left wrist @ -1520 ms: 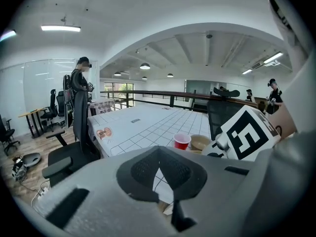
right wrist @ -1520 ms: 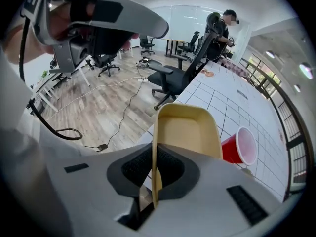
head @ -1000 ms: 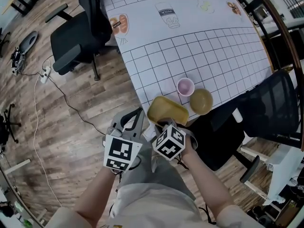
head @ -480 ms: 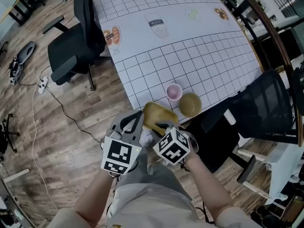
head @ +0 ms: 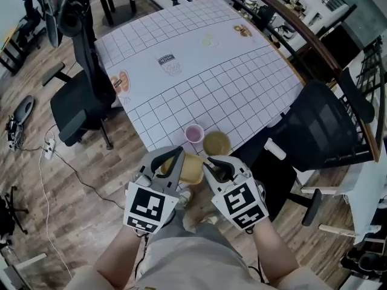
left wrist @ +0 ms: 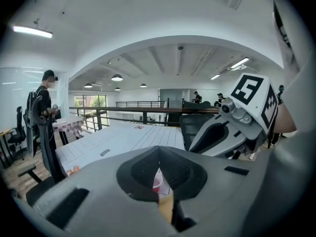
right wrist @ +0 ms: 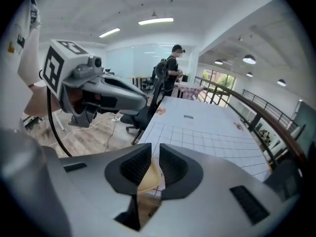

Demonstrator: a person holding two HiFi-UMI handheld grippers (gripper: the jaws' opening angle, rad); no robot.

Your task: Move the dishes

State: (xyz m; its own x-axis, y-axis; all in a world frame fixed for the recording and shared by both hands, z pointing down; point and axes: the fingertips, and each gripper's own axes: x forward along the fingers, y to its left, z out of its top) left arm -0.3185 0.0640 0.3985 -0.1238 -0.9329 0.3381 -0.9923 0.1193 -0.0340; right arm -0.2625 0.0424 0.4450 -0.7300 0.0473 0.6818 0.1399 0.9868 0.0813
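A yellow plate (head: 188, 169) hangs just off the near edge of the grid-patterned table (head: 199, 71), between my two grippers. My right gripper (head: 211, 163) is shut on the plate's right rim, and the plate (right wrist: 148, 177) shows in the narrow gap between its jaws. At the plate's left side is my left gripper (head: 175, 161), shut with its tips together and holding nothing. Through its jaws a strip of the plate (left wrist: 166, 207) and a pink cup (left wrist: 157, 182) show. The pink cup (head: 194, 133) and an olive bowl (head: 216, 143) stand side by side near the table edge.
A black office chair (head: 317, 128) stands at the table's right, another (head: 75, 110) at its left. Printed pictures mark the far half of the cloth. Cables lie on the wooden floor (head: 42, 147) at left. A person (right wrist: 172, 63) stands beyond the table.
The view has pulled back from the table. The plate has come off the table edge toward me with the right gripper, and the two grippers now sit on either side of it.
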